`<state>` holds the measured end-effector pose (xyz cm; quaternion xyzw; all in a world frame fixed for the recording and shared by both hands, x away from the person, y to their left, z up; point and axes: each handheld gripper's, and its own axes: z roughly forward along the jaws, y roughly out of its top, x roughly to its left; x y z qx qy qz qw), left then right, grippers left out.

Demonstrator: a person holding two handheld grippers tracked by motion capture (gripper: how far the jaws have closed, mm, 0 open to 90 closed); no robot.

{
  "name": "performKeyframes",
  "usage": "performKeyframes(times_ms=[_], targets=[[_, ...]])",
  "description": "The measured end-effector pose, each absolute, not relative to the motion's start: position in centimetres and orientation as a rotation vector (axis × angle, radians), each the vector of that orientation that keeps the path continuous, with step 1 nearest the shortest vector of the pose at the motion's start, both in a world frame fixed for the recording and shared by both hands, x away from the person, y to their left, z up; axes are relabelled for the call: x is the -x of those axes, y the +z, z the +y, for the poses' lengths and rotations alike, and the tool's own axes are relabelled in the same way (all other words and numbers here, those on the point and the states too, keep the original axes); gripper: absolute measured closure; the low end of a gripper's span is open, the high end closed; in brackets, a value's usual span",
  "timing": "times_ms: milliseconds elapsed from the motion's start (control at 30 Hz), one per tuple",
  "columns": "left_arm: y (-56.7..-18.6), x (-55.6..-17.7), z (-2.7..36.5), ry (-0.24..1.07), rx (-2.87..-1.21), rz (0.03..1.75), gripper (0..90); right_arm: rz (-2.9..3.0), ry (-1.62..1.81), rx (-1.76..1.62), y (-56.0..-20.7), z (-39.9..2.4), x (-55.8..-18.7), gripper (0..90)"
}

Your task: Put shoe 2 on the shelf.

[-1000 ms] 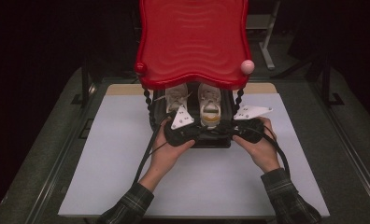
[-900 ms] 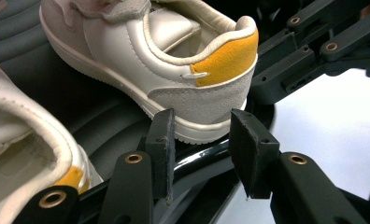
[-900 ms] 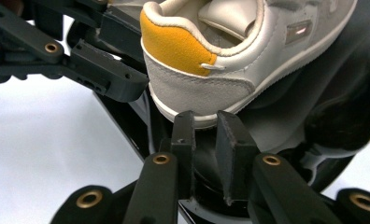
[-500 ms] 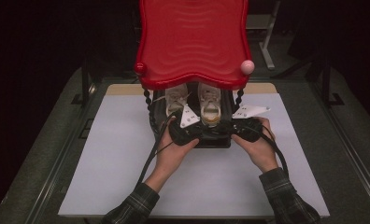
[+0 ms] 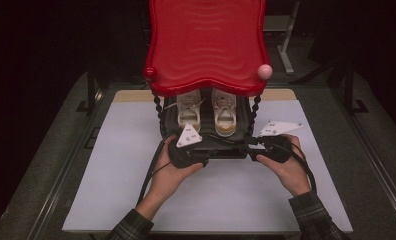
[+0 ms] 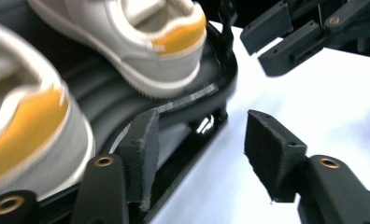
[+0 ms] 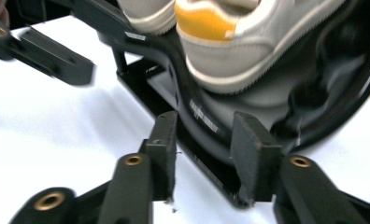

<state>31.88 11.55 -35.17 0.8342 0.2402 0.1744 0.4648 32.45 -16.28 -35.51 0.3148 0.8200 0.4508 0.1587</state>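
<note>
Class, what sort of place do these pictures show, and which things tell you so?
Probably a recording lab: a white mat on a dark table, a shoe rack as a prop, and black surroundings.

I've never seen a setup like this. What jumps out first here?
A glossy red tray-like top with wavy edges stands on a rack at the far middle of the white table. Beneath it a pair of white sneakers with yellow heels sits on a black shelf. A person's left gripper and right gripper straddle that shelf's front edge, jaws open.
</note>
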Motion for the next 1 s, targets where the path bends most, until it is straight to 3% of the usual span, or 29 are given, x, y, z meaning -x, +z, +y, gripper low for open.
performKeyframes(times_ms=[167, 233, 533, 1000], targets=[[-35.7, -30.7, 13.9, 0.4, -2.103, 0.586, 32.9, 2.354, 1.272, -0.91, -36.0, -17.0, -31.4, 50.7], [-36.1, -30.4, 15.1, 0.386, -2.119, 0.601, 29.6, 2.353, 1.267, -0.925, -36.4, -17.7, -30.7, 44.0], [-38.4, -29.2, 21.3, 0.385, -2.151, 0.701, 22.7, 2.356, 1.231, -0.987, -38.5, -19.6, -29.1, 30.1], [-42.0, -27.2, 29.7, 0.405, -2.201, 0.898, 18.6, 2.316, 1.119, -1.122, -42.0, -23.4, -26.8, 21.5]])
